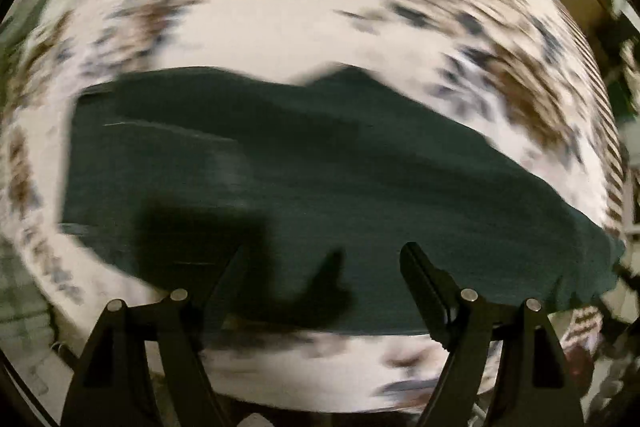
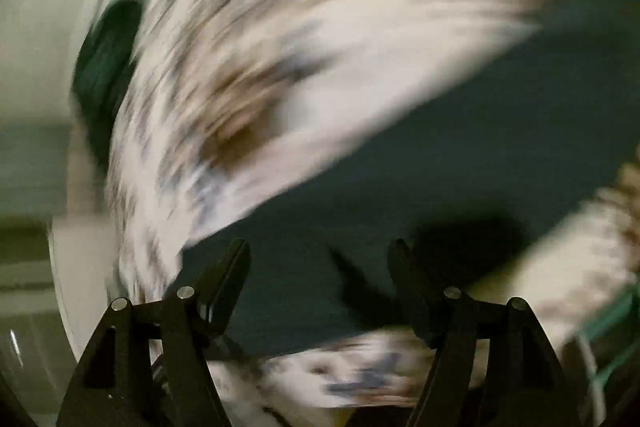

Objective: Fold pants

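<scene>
1. Two blurred wrist views are all we have; both show dark green pants (image 1: 320,171) lying on a cream bedcover (image 1: 260,7) printed with brown and grey patches.
2. At the far left of the left wrist view we see the bedcover's left edge, with greenish blurred surroundings past it that we cannot identify.
3. Moving right in that view, the pants spread as one broad dark shape across the middle of the bedcover, their squared left end well inside the left edge and their right end reaching almost to the right edge, where the cloth looks bunched.
4. Our left gripper (image 1: 324,259) hovers over the near edge of the pants with its fingers spread wide apart and nothing between them; its shadow (image 1: 240,255) falls on the cloth.
5. At the left of the right wrist view we see a pale wall or floor and a dark green blurred object (image 2: 108,75) beside the bedcover's edge; we cannot tell what it is.
6. Further right in that view, the pants (image 2: 460,155) run as a diagonal band from the near edge of the bedcover up toward the right.
7. Our right gripper (image 2: 320,255) is also spread, holding nothing, above the near part of the pants, with its shadow (image 2: 460,239) to the right on the cloth.
8. Whether either gripper's fingertips touch the cloth, we cannot tell.
</scene>
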A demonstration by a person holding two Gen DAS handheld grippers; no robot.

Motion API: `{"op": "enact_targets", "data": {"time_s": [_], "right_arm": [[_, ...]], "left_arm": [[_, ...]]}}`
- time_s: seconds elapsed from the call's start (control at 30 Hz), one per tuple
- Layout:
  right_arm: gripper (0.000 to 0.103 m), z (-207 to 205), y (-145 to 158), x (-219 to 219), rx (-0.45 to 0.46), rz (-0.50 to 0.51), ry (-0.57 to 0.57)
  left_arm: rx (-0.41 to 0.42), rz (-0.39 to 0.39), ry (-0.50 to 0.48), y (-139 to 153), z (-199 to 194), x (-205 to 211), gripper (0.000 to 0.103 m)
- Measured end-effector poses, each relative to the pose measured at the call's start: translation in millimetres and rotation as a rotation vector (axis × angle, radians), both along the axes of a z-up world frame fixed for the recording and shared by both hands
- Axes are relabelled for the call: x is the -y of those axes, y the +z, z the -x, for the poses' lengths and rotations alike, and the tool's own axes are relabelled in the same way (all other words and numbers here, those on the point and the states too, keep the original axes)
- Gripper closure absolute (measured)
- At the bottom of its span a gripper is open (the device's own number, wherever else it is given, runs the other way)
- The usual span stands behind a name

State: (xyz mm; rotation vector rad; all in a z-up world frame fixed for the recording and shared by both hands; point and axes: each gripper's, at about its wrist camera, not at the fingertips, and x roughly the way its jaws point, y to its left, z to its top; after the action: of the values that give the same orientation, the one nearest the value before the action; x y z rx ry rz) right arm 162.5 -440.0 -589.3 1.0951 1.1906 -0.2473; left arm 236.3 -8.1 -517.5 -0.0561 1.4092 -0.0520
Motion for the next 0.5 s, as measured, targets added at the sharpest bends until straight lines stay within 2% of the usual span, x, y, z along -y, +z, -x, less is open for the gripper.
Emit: {"op": "enact_targets", "data": {"time_s": [0.13, 0.23, 0.27, 0.3, 0.37, 0.5], "right_arm": [[0.030, 84.9, -18.7, 110.4, -0.025, 0.066, -0.253], [0.030, 123.7, -44.4, 175.2, 0.071, 0.001, -0.405], [0.030, 128.1, -54.1, 189.4, 0.111, -0.019, -0.432], [0.030, 128.9, -61.7, 199.2, 0.133, -0.024, -0.450], [0.030, 127.4, -75.3, 221.0, 0.211, -0.032, -0.481], [0.030, 115.9, -87.6, 245.9, 0.338, -0.063, -0.564]], "left_arm": [[-0.055, 0.004, -0.067, -31.4, -0.4, 61.2, 0.025], [-0.140, -0.009, -0.066, -68.5, -0.9, 80.6, 0.025], [-0.171, -0.014, -0.052, -83.4, -1.5, 81.2, 0.022], [-0.160, -0.007, -0.053, -87.2, -2.3, 81.9, 0.012], [-0.151, 0.014, -0.055, -89.6, -4.5, 85.8, 0.000], [-0.170, -0.014, -0.045, -93.3, -11.7, 89.9, 0.000]]}}
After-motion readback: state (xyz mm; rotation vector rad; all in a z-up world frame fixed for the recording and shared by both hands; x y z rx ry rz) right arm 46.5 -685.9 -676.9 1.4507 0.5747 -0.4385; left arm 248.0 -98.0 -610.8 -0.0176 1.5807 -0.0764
